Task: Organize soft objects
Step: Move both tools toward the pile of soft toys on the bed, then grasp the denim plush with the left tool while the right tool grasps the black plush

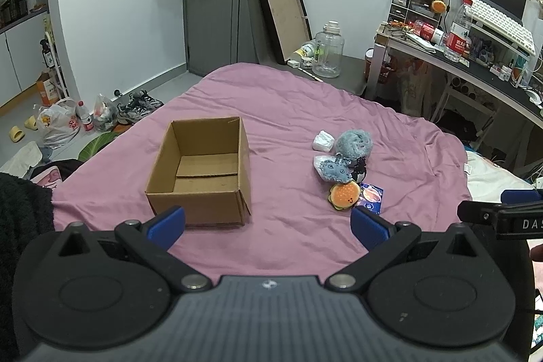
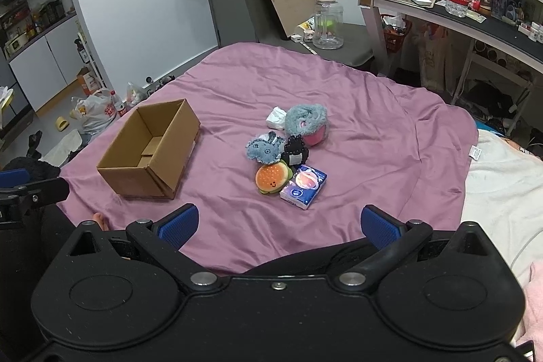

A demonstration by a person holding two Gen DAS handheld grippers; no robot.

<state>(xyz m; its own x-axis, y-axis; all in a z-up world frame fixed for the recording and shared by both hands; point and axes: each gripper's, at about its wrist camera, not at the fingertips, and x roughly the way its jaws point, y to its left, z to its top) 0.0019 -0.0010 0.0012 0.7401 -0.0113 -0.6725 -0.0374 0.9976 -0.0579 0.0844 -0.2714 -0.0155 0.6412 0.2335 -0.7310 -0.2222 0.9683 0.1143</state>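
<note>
Hiding partly behind the burger plush (image 1: pixel 344 196), tissue pack (image 1: pixel 372 198); both claws (image 1: pixel 268 223) (image 2: pixel 280 223) spread, empty

Pink-sheeted bed (image 2: pixel 339 90) carries open cardboard box (image 2: pixel 149 151), plush toys (image 2: pixel 271 151), maybe tissues (image 2: pixel 303 184).

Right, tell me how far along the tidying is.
Nothing looks done yet: the cardboard box is empty. Nothing is in hand either; the left hand-held gripper and the right hand-held gripper are both open and hold nothing. Still left on the pink bedsheet: the burger plush, small blue plush, black plush, round grey plush and tissue pack.
</note>
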